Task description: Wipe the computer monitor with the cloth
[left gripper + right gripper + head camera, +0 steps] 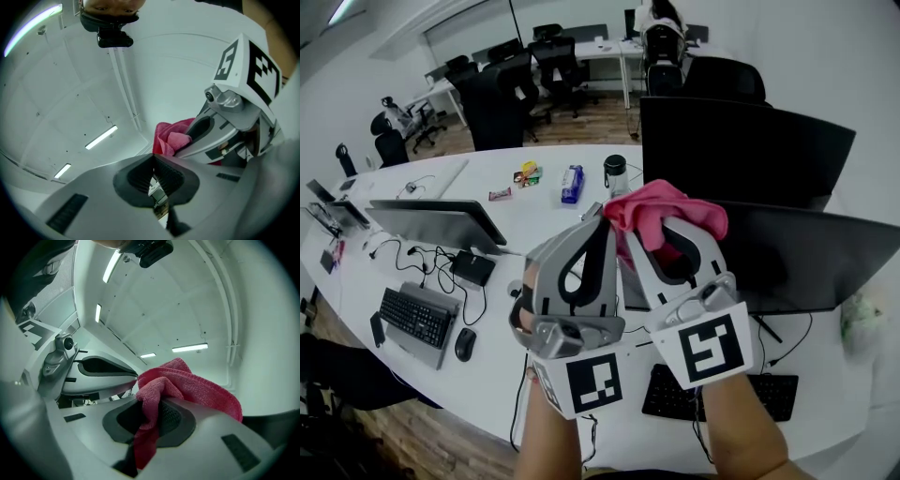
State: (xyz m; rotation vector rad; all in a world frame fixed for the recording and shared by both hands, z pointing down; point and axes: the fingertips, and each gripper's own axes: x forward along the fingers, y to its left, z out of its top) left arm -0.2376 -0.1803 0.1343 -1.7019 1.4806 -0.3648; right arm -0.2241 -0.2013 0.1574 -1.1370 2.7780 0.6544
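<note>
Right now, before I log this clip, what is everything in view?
cloth: one, pink, in the right gripper's jaws
monitors: three, dark, two right, one left
keyboards: two, black, near desk edge
mouse: one, black, beside left keyboard
bottle: one, blue, mid-desk
desk: one, white
chairs: several, black, behind the desk
left gripper: grey, jaws together, empty
right gripper: grey, closed on the cloth

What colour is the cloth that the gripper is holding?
Pink-red. The cloth shows best in the right gripper view, pinched in the right gripper.
</note>
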